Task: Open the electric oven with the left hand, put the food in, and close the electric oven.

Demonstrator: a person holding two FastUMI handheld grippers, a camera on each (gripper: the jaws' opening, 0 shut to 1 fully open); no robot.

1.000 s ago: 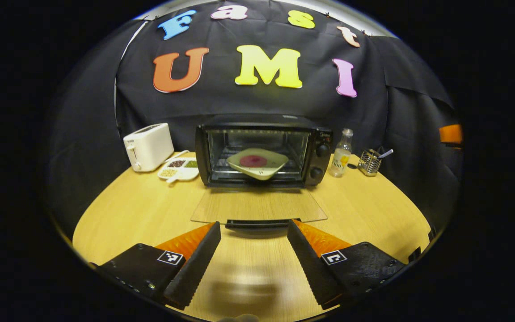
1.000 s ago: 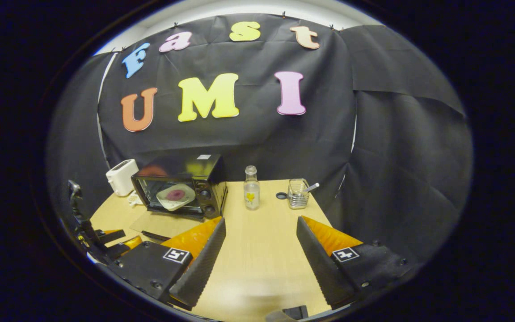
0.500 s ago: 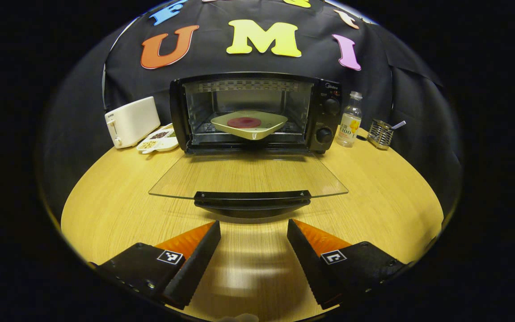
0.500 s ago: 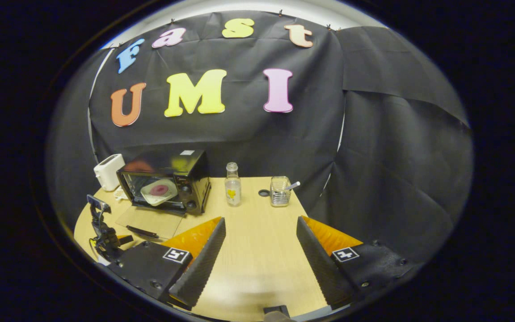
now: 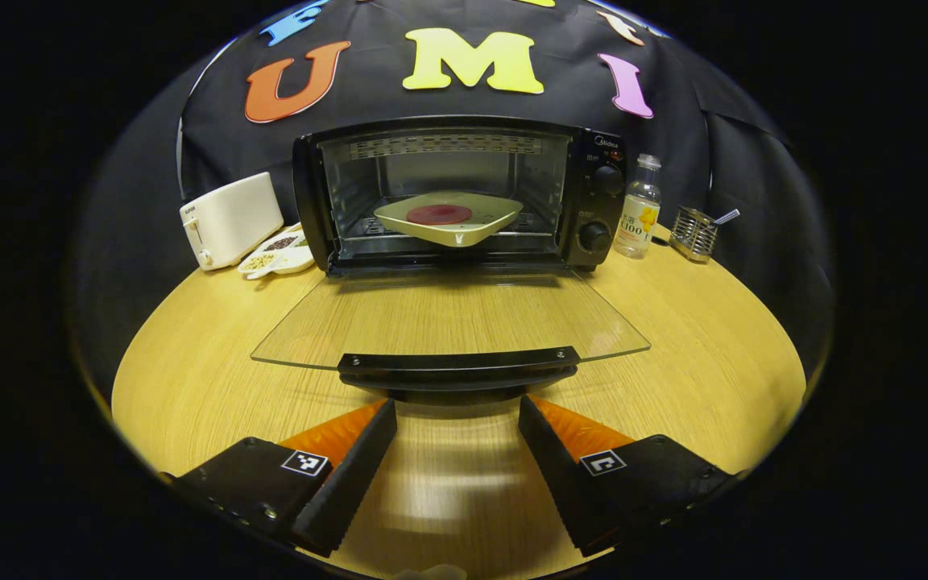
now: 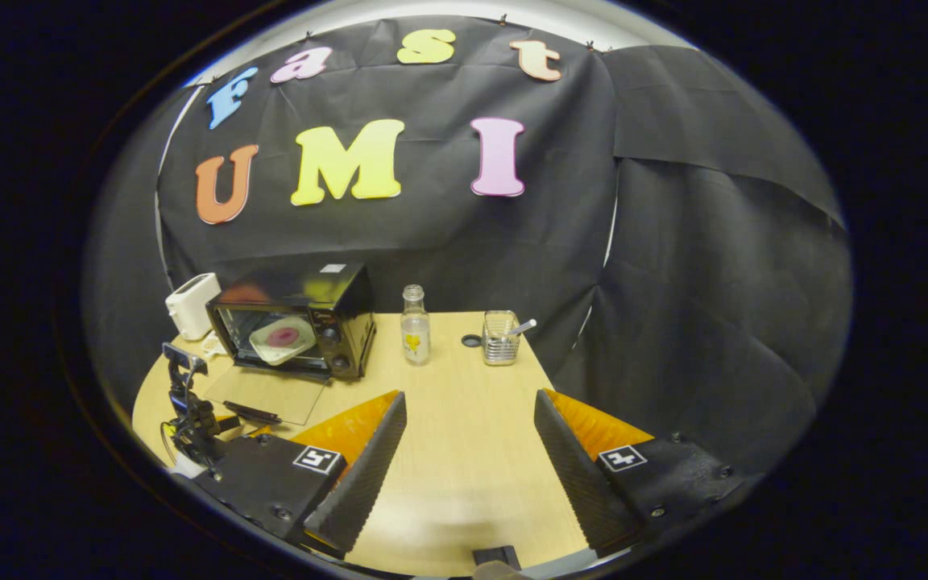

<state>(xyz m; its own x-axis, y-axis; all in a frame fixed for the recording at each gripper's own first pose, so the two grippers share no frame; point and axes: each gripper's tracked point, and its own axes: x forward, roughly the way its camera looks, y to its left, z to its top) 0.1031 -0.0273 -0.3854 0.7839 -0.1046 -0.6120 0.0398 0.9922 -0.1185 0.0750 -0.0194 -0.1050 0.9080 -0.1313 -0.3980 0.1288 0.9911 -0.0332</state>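
On the wooden table [image 5: 689, 322], the electric oven [image 5: 456, 193] stands open, plate of food [image 5: 448, 217] inside. Left gripper [image 5: 456, 419], jaws spread, sits just before the door handle [image 5: 457, 366]; right gripper [image 6: 468, 411] jaws spread too.

Not much to read here, tbh. The oven [image 5: 602, 211] had a tiny brand mark above its knobs, too small to make out. The left hand-held gripper [image 5: 456, 404] and right hand-held gripper [image 6: 470, 395] wore square black-and-white marker tags [image 5: 306, 462] with no letters.

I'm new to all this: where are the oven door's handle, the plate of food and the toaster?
Door handle [image 5: 457, 363], left gripper view, middle of bar.
Plate of food [image 5: 448, 217], left gripper view, rim beside food.
Toaster [image 5: 230, 219], left gripper view, side.
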